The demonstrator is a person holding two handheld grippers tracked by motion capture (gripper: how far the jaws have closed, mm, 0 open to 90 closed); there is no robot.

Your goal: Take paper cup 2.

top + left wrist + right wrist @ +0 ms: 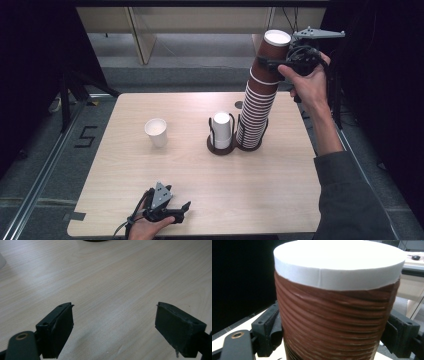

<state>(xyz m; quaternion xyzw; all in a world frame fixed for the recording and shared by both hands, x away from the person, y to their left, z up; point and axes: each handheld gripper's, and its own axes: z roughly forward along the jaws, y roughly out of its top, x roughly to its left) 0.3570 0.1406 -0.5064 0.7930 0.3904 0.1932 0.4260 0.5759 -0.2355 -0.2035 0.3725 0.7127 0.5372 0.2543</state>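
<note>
R gripper (276,64) is clamped on the top brown cup (272,50) of the tall brown cup stack (257,102), w/ one jaw on each side of the ribbed wall just below the cup's white end; the right gripper view shows both jaws pressed vs. the ribbed brown wall (337,325). Cups are nested upside down, white bottoms up, mouths down. Stack's long axis runs bottom-to-top but isn't plumb: it bows and leans toward the table's far right corner, top hanging past the far edge.

Stack sits in the R ring of a dark two-ring holder (235,145), near the middle of the table (150,200), a bit right of centre. L ring holds a short white cup stack (222,131), also upside down, upright. A single white cup (156,132) stands apart toward the left edge, mouth up; contents can't be told.

L gripper (175,212) rests at the near edge, left of centre, jaws wide apart w/ nothing between them, bare wood beneath in the left gripper view.
</note>
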